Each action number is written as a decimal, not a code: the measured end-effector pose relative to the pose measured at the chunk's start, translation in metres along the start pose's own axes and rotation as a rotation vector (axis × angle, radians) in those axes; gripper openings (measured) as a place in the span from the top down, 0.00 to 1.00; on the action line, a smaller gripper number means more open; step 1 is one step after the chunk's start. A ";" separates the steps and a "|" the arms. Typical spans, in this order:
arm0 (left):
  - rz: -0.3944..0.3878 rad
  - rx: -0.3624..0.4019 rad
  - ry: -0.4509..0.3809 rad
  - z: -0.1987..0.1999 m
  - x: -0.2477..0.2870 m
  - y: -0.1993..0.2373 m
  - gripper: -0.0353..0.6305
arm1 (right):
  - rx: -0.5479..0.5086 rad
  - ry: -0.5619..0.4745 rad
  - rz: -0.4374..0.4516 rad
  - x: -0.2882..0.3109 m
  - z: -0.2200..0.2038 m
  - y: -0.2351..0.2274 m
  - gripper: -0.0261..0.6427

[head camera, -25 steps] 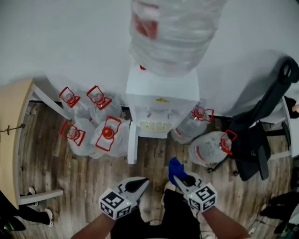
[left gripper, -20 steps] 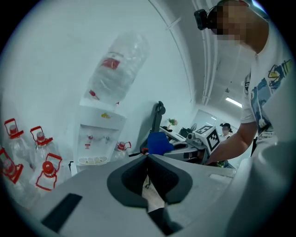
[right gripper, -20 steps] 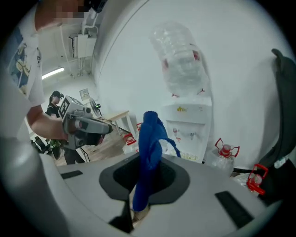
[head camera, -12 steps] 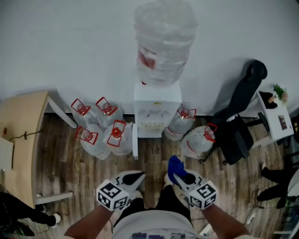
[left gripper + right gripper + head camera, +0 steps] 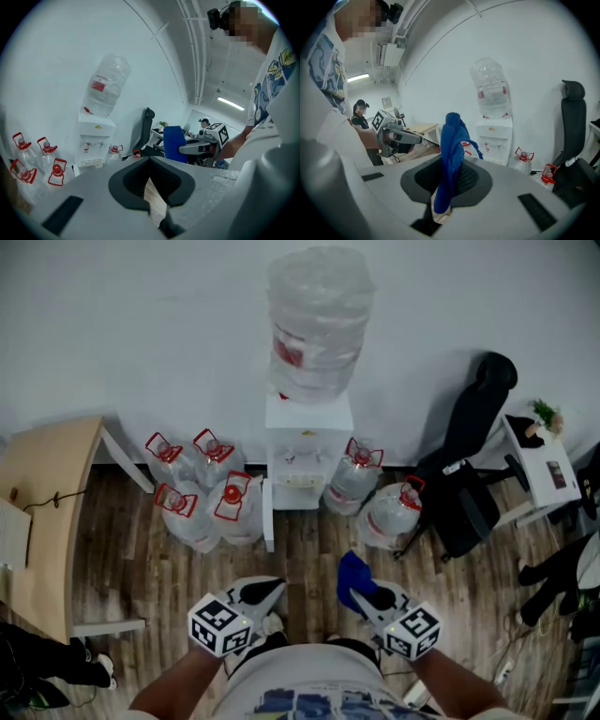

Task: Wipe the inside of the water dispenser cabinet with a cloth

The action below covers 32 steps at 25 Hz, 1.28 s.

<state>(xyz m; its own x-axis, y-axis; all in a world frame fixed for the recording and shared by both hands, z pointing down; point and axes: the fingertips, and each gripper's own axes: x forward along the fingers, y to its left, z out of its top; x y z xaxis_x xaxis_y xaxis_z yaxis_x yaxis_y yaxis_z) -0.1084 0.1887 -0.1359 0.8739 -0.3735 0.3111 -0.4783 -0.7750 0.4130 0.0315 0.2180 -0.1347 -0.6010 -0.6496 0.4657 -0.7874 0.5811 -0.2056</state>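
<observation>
The white water dispenser (image 5: pixel 305 451) stands against the wall with a big clear bottle (image 5: pixel 317 320) on top. Its cabinet door (image 5: pixel 268 517) hangs open toward me on the left side. My right gripper (image 5: pixel 362 594) is shut on a blue cloth (image 5: pixel 353 570), well short of the dispenser over the wood floor. In the right gripper view the cloth (image 5: pixel 452 150) sticks up between the jaws, with the dispenser (image 5: pixel 493 140) far behind. My left gripper (image 5: pixel 267 592) is shut and holds nothing; its jaws meet at the tips (image 5: pixel 151 161).
Several water jugs with red handles (image 5: pixel 202 498) crowd the dispenser's left, and two more (image 5: pixel 380 502) sit on its right. A wooden desk (image 5: pixel 42 521) stands at the left. At the right are a black office chair (image 5: pixel 464 484) and a small white table (image 5: pixel 539 460).
The head view has pulled back from the dispenser, which now looks smaller and farther. Both grippers stay low in the frame, the cloth still held in the right one.
</observation>
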 end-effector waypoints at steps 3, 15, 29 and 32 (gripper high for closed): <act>0.015 0.012 0.004 -0.009 0.004 -0.023 0.94 | -0.009 -0.032 0.015 -0.022 -0.003 0.002 0.90; 0.091 -0.037 -0.034 -0.041 0.059 -0.157 0.94 | -0.044 -0.070 0.109 -0.140 -0.053 -0.003 0.90; 0.150 -0.030 -0.023 -0.069 0.061 -0.228 0.94 | -0.052 -0.090 0.174 -0.201 -0.082 0.004 0.90; 0.160 -0.029 -0.030 -0.072 0.058 -0.236 0.94 | -0.058 -0.098 0.178 -0.209 -0.083 0.006 0.90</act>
<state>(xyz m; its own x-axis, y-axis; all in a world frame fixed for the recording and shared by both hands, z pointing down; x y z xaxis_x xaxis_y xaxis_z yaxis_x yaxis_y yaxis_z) 0.0488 0.3872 -0.1538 0.7886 -0.5060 0.3494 -0.6131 -0.6900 0.3847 0.1634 0.3980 -0.1623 -0.7428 -0.5767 0.3400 -0.6599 0.7164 -0.2266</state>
